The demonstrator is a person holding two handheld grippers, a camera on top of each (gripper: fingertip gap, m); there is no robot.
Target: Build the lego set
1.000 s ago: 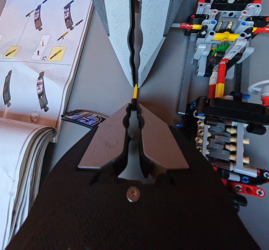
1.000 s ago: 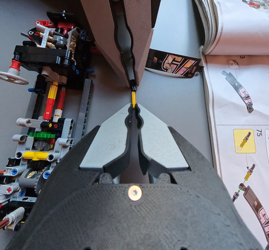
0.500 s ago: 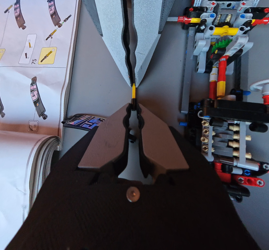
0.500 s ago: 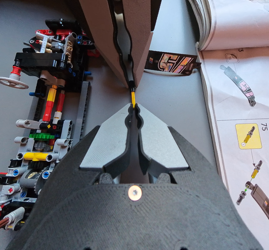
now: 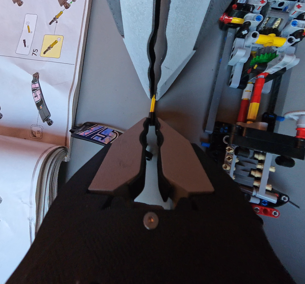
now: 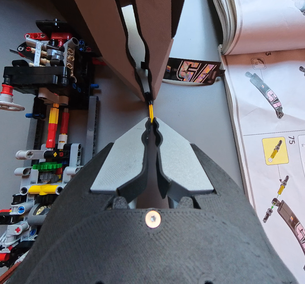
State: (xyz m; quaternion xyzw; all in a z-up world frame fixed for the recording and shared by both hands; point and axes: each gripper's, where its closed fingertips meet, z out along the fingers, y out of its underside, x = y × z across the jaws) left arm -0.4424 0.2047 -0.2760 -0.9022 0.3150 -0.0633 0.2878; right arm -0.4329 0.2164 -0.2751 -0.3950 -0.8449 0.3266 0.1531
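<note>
Midair, a thin yellow rod (image 5: pixel 153 103) with a black connector (image 5: pixel 151 118) bridges our two grippers: left gripper (image 5: pixel 151 122) pinches the connector, right gripper (image 6: pixel 151 121) pinches the rod, above the grey table (image 5: pixel 107 81), between booklet (image 5: pixel 38 71) and brick model (image 5: pixel 264 94).

I count two grippers (image 5: pixel 151 120) (image 6: pixel 151 120), mine. One yellow axle (image 5: pixel 152 105). One black pin (image 5: pixel 151 117) on its end. One open booklet (image 5: pixel 41 77). One stickered black panel (image 5: pixel 97 133). One brick model (image 5: pixel 264 94). One grey table (image 5: pixel 107 86).
</note>
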